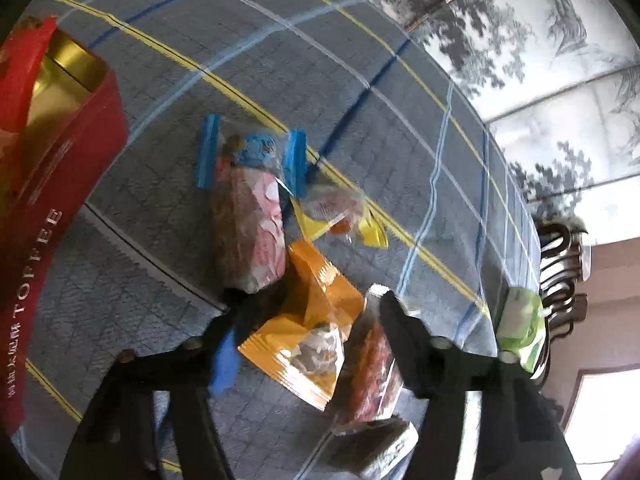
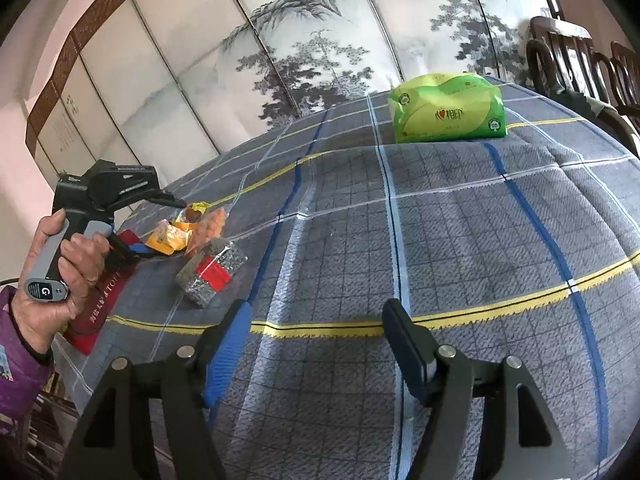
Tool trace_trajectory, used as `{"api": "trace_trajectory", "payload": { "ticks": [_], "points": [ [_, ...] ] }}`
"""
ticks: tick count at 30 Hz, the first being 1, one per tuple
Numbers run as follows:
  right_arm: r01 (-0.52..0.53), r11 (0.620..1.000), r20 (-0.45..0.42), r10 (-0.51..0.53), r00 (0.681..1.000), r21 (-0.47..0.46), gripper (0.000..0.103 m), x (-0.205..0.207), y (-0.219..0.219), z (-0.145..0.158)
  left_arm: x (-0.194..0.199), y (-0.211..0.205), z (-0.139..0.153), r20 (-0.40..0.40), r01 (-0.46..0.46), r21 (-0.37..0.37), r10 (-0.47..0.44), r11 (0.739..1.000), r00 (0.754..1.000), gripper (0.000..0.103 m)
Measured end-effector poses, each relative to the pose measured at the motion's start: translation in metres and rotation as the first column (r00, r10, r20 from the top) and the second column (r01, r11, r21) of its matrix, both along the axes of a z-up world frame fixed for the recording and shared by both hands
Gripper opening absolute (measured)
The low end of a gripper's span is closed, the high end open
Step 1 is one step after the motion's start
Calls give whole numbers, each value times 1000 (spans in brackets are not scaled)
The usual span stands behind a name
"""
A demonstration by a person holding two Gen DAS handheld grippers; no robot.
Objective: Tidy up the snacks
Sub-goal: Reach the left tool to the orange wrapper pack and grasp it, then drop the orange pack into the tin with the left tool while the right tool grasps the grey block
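L gripper (image 1: 308, 320) points steeply down over the snack pile, jaws at a middling gap w/ the orange packet (image 1: 304, 320) between the 2 fingers; can't tell if pads press on it. Taking that orange packet as landmark: a clear bag of reddish snack (image 1: 372, 364) lies touching its right side, right under the right finger, crowding that side. A pink-wrapped packet (image 1: 252, 228) lies just beyond it on the left, tip near the left finger. A blue-ended clear pouch (image 1: 256, 152) sits past the pink one, a yellow-ended candy (image 1: 336, 212) just beyond the orange packet. A grey-silver packet (image 1: 380, 448) lies below the reddish bag, nearest the camera. Red toffee box (image 1: 64, 160) stands well to the left, open, gold lining showing. Green tissue pack (image 1: 520, 328) sits far right at the table's edge, chairs behind it.

R gripper (image 2: 316, 340) hangs apart from the pile, jaws wide, nothing between, above bare checked tablecloth (image 2: 440, 240). In its view the person's hand (image 2: 56, 272) grips the L tool's handle; pile lies left of it. Cloth right of the orange packet is open up to the tissue pack.
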State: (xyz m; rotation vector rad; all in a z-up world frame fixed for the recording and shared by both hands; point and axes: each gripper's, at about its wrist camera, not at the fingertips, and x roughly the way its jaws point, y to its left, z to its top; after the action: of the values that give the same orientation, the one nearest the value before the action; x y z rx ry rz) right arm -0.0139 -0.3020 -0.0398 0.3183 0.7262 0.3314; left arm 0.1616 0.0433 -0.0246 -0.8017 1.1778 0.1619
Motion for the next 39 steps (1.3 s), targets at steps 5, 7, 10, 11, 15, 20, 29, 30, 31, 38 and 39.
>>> {"api": "trace_trajectory", "payload": {
  "ticks": [5, 7, 10, 11, 15, 20, 29, 30, 31, 38, 39],
  "points": [
    [1, 1000, -1, -1, 1000, -1, 70, 1, 1, 0, -2, -1, -5, -13, 46, -39, -46, 998, 999, 25],
    [1, 1000, -2, -1, 1000, 1, 70, -1, 0, 1, -7, -6, 1, -15, 75, 13, -75, 997, 997, 24],
    [-2, 1000, -3, 2, 1000, -10, 70, -1, 1, 1, -25, -13, 9, 12, 123, 44, -124, 991, 992, 24],
    [-3, 1000, -4, 3, 1000, -17, 70, -1, 1, 1, -33, -16, 12, 25, 141, 48, -142, 989, 990, 24],
    [-4, 1000, -34, 3, 999, -31, 70, 1, 3, 4, -75, -24, 32, 93, 205, 100, -214, 974, 972, 24],
    [-48, 999, -36, 48, 998, -7, 70, 6, 19, 19, -116, -26, 44, 124, 227, 119, -241, 967, 963, 24],
    [-79, 992, -99, 88, 991, 96, 70, 38, 78, 35, -157, -20, 71, 186, 212, 157, -239, 965, 953, 24],
    [-75, 994, -102, 83, 991, 83, 70, 41, 86, 36, -161, -17, 74, 196, 209, 155, -238, 966, 951, 24],
    [-75, 995, -104, 81, 991, 69, 70, 45, 94, 37, -164, -14, 77, 201, 208, 155, -237, 966, 951, 24],
    [-24, 998, -158, 14, 987, -59, 70, 67, 132, 23, -182, 5, 90, 232, 174, 163, -209, 971, 950, 24],
    [-22, 997, -167, 9, 986, -75, 70, 70, 134, 19, -184, 9, 91, 234, 171, 160, -206, 972, 950, 24]
  ]
}}
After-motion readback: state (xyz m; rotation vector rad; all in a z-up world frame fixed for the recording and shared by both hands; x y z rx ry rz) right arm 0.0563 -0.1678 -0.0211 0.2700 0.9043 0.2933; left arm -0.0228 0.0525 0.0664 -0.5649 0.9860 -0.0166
